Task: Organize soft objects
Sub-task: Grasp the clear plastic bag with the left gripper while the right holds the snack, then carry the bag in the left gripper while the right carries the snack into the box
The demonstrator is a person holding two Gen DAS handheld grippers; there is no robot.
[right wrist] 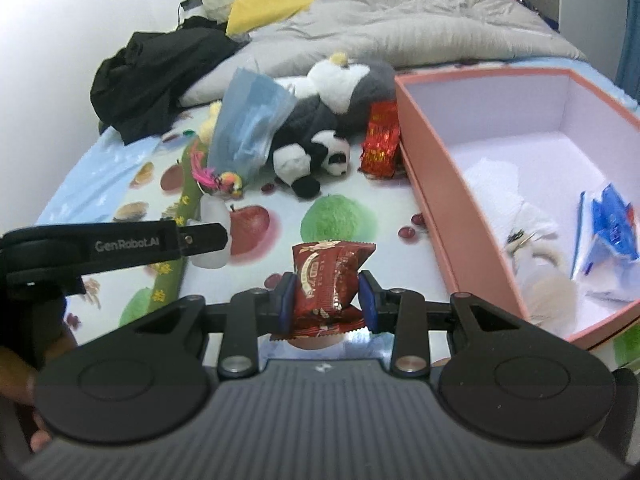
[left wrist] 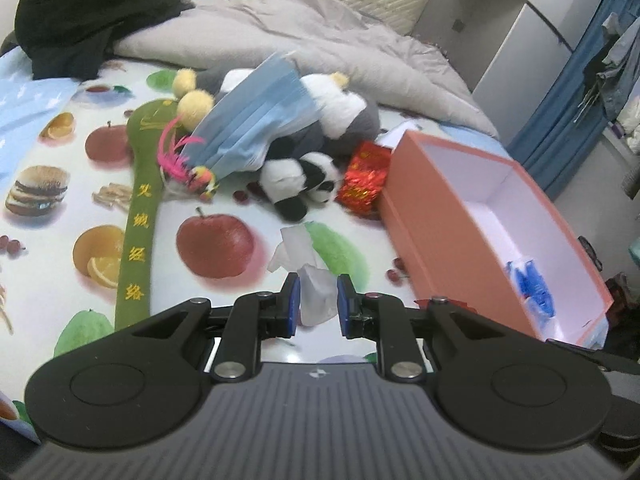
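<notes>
Fruit-printed sheet (left wrist: 48, 216) covered the bed, with a grey duvet (left wrist: 320, 40) bunched toward the headboard and black clothes (left wrist: 88, 16) heaped in the far left corner. Left to right along the middle lay a long green pad (left wrist: 138, 216), a feathered toy (left wrist: 188, 164), a pack of blue masks (left wrist: 256, 120) leaning on a grey plush (left wrist: 352, 116), a small panda (left wrist: 304, 180) and a shiny red packet (left wrist: 366, 178), touching the pink box (left wrist: 440, 216) at the right edge.

The left gripper (left wrist: 316, 300) was pinched on a crumpled tissue (left wrist: 312, 280), which hung limp between the pads. It looked almost weightless and likely to tear or slip free, so a hold on the thickest bunch seemed wisest.

The right gripper (right wrist: 326, 300) was clenched across the middle of a dark red snack pouch (right wrist: 328, 280), near the box's long wall. Its film looked slick and puffy, the contents probably crushable, so a light squeeze across the belly seemed safer than the crimped ends.

Inside the box lay white tissue (right wrist: 500, 196) and a blue wrapper (right wrist: 612, 224).
</notes>
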